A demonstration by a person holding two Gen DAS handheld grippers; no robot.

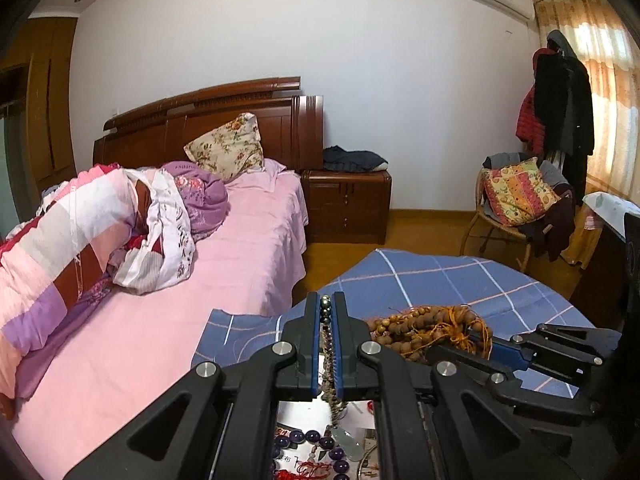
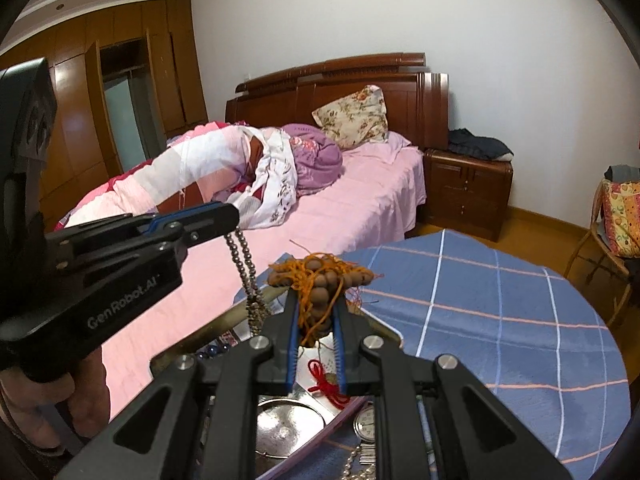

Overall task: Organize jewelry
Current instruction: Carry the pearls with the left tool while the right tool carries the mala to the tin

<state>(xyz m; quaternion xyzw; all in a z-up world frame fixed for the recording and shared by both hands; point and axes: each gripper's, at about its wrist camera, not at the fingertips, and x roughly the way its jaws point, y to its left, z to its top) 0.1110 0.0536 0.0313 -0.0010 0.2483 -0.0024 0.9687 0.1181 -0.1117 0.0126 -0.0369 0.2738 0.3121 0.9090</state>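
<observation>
Left gripper point(image 1: 329, 307) is clamped on a grey bead strand point(image 2: 243, 268), right gripper point(image 2: 316, 300) on wooden beads point(image 2: 320, 280) — both lifted over the tray point(image 2: 384, 330). Purple beads point(image 1: 310, 438), watch point(image 2: 366, 424) remain there — sorting seems barely begun.

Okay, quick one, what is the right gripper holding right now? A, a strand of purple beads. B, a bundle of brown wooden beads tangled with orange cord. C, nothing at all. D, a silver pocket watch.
B: the right gripper is shut on the bundle of brown wooden beads wound with orange cord, lifted above the tray.
</observation>
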